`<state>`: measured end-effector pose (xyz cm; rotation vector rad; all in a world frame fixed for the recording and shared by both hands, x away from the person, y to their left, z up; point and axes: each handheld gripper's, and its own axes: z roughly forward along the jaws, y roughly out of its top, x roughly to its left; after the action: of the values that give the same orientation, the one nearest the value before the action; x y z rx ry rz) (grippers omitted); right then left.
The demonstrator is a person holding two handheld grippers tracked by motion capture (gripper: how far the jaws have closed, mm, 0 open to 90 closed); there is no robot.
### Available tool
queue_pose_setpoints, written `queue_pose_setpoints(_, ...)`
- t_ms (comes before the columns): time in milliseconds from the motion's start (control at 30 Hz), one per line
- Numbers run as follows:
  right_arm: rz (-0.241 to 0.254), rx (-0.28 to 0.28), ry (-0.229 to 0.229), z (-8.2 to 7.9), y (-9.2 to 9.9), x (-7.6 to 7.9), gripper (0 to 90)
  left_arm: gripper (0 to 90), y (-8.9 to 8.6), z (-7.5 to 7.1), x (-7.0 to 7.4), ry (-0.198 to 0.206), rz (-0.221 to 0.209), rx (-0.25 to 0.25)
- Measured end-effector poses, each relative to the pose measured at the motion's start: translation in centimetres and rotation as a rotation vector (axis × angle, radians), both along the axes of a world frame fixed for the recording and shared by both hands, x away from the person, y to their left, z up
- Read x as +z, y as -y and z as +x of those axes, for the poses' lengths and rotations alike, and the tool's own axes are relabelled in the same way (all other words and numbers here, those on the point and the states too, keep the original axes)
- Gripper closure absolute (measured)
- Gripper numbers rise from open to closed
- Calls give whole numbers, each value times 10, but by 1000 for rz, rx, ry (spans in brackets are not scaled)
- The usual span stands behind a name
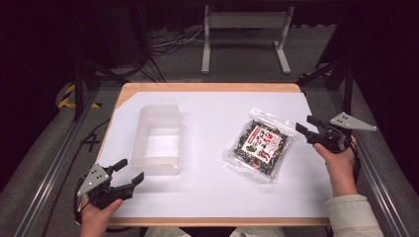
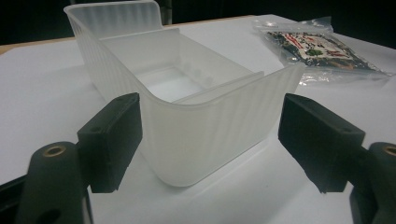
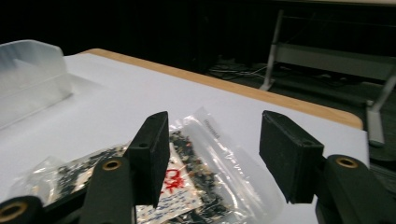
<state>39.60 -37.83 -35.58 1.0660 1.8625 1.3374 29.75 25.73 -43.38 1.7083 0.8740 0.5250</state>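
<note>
A translucent plastic container (image 1: 160,143) lies empty on the white sheet at centre left. A clear bag of dark printed contents (image 1: 259,144) rests flat to its right. My left gripper (image 1: 131,170) is open near the front left corner, pointing at the container's near end. In the left gripper view, the container (image 2: 205,135) sits just past my left gripper (image 2: 210,112), whose jaws do not touch it. My right gripper (image 1: 304,123) is open beside the bag's right edge. In the right gripper view, my right gripper (image 3: 212,135) hovers over the bag (image 3: 196,172), gripping nothing.
The white sheet (image 1: 207,197) covers most of the wooden table (image 1: 207,88), whose edge shows at the back and front. Grey floor, cables and a white metal frame (image 1: 244,34) lie beyond the far edge. The container (image 3: 28,79) stands far left in the right gripper view.
</note>
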Motion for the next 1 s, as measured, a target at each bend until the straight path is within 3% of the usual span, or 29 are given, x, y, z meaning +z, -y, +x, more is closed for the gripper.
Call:
queue_pose_setpoints(133, 21, -43, -16, 7, 6, 2, 387, 228, 1, 0, 0, 0, 8, -2)
queue_pose_setpoints(200, 50, -33, -54, 16, 10, -1, 391, 229, 1, 0, 0, 2, 13, -7)
queue_pose_setpoints(333, 39, -60, -116, 33, 16, -14, 391, 229, 2, 0, 0, -4, 21, -8)
queue_pose_setpoints(500, 107, -74, -141, 50, 20, -26, 389, 228, 3, 0, -1, -1, 28, -9)
queue_pose_setpoints(567, 93, -76, -146, 54, 18, -30, 386, 228, 3, -1, -1, -1, 28, -9)
queue_pose_setpoints(633, 70, -93, -187, 61, 18, -40, 406, 228, 3, 0, -1, 0, 26, -10)
queue_pose_setpoints(667, 70, -93, -187, 61, 18, -40, 406, 228, 3, 0, -1, 0, 26, -10)
queue_pose_setpoints(700, 61, -87, -220, 66, 19, -47, 397, 228, 3, 0, -1, 0, 24, -9)
queue_pose_setpoints(733, 61, -87, -220, 66, 19, -47, 397, 228, 3, 0, -1, 0, 25, -10)
queue_pose_setpoints(833, 70, -62, -306, 71, 15, -57, 370, 227, 3, 0, -1, -2, 26, -13)
queue_pose_setpoints(1000, 86, -66, -339, 75, 15, -65, 375, 228, 3, 0, -1, -2, 27, -16)
